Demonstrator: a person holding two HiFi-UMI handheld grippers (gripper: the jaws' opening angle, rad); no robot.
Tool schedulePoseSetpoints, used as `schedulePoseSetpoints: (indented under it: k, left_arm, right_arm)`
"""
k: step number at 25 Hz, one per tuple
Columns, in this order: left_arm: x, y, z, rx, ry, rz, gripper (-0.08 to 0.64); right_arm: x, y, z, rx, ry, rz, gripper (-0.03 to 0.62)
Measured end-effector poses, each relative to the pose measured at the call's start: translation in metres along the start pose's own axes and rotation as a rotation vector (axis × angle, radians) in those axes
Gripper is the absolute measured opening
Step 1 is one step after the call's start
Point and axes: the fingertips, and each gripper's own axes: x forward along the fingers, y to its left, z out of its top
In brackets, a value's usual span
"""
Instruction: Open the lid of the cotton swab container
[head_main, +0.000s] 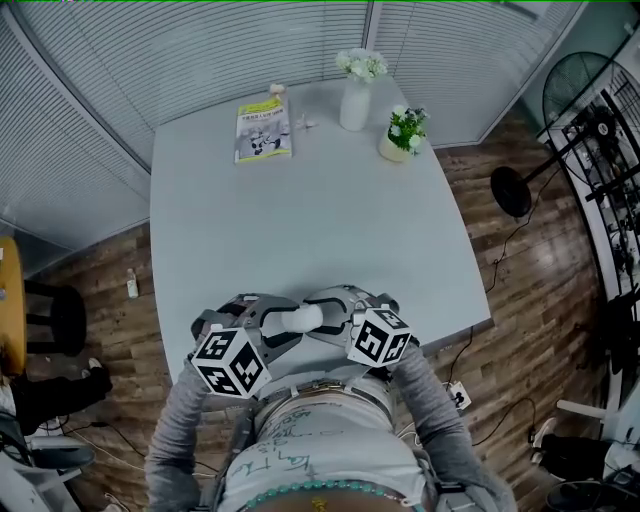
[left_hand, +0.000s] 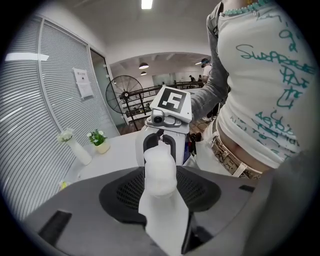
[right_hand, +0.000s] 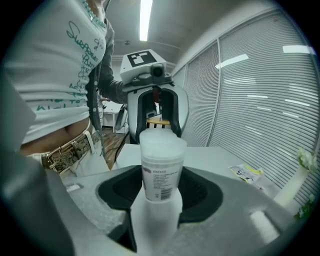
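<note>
Container (right_hand: 159, 165) is clamped by its labelled body in our right gripper (right_hand: 158, 197), jaws wide around it. Its capped end points away toward the left gripper (left_hand: 161, 187), whose jaws are closed on the lid (left_hand: 160, 167). We judge both grips taken and the lid still on, so the pull-off remains. Only the right gripper view shows the label. Only the head view shows the table (head_main: 300, 200) below and a vase (head_main: 355, 100) far beyond both grippers.
</note>
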Motion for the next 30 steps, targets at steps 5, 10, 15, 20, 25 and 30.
schedulePoseSetpoints:
  k: [5, 10, 15, 20, 25, 30]
  left_arm:
    - [-0.001, 0.001, 0.001, -0.034, -0.017, -0.036, 0.19]
    - [-0.003, 0.0, 0.003, -0.047, -0.028, -0.056, 0.19]
    - [-0.006, -0.002, 0.005, -0.103, -0.052, -0.098, 0.189]
    - [-0.006, 0.001, 0.002, -0.103, -0.044, -0.099, 0.19]
    - [-0.006, 0.004, 0.006, -0.025, -0.089, -0.054, 0.198]
    - [-0.013, 0.012, 0.013, 0.004, -0.154, 0.012, 0.198]
  right_arm:
    - [0.0, 0.001, 0.0, 0.008, -0.014, 0.002, 0.221]
    - [-0.002, 0.002, 0.002, 0.02, -0.028, 0.003, 0.221]
    - [0.0, 0.005, 0.001, -0.008, -0.01, 0.002, 0.219]
    - [0.004, 0.002, 0.0, -0.002, -0.011, 0.006, 0.219]
    - [0.0, -0.001, 0.0, 0.016, -0.021, -0.007, 0.218]
    - [-0.002, -0.004, -0.004, 0.035, -0.017, -0.019, 0.218]
